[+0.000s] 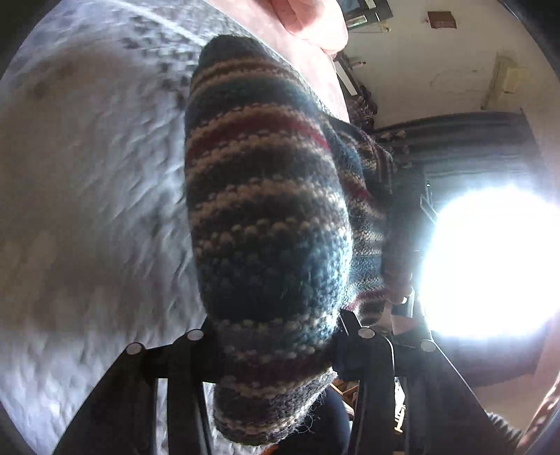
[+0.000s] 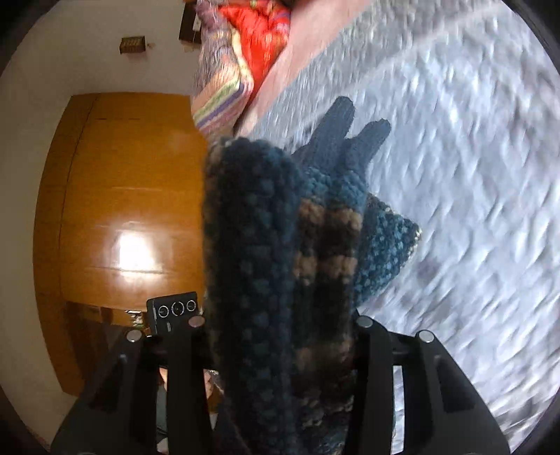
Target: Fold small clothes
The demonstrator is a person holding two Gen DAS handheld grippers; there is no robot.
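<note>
**Knitted glove lifted between both grippers, fold not yet laid down**

The striped knitted glove is off the bed and held in the air by both tools. In the left wrist view its cuff end fills the middle of the frame, bands of dark blue, cream and red running across it, with the rest trailing off to the right. In the right wrist view the same glove stands upright between the fingers of the tool, and its plain dark-blue finger tips poke up beyond the thick knit, over the bed.

The left gripper has its jaws closed onto the cuff end, the knit bulging out between them. The right gripper has its jaws pressed in on the other part of the glove, with layers of knit bunched between them.

Below lies the grey-white textured bedspread, blurred in both views. Toward the far edge of the bed a pink cover and a red quilt are piled; a wooden door stands beyond.

As a judgement: the glove seems partly doubled over in the right grip, but nothing lies flat and finished on the bed. Bringing the ends together, setting it down and pressing it flat remain.
</note>
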